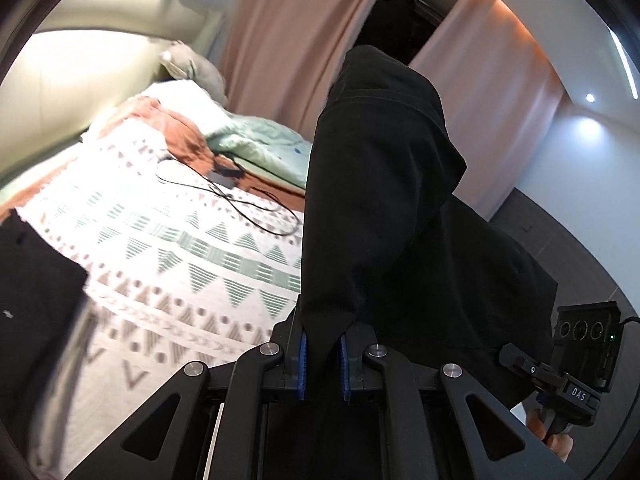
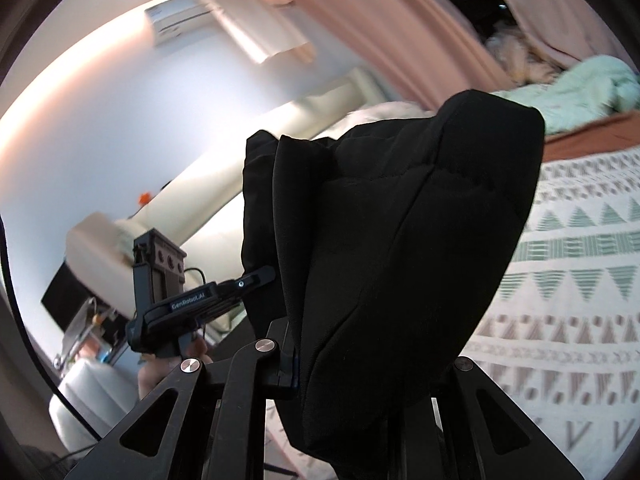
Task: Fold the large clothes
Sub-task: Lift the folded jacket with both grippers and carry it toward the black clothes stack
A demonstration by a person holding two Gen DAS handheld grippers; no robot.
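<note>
A bed point(image 1: 192, 240) carried everything. A white patterned cover point(image 1: 224, 264) with green and brown triangles and bars was spread across it. Thin black cables point(image 1: 256, 210) looped over the cover, near a small dark device point(image 1: 222, 179). Beyond these lay rust-brown fabric point(image 1: 186, 140), a crumpled mint-green quilt point(image 1: 260, 144), and a white blanket point(image 1: 188, 98). A grey pillow point(image 1: 200, 70) sat at the head. Dark cloth point(image 1: 36, 280) lay at the bed's near left edge.
</note>
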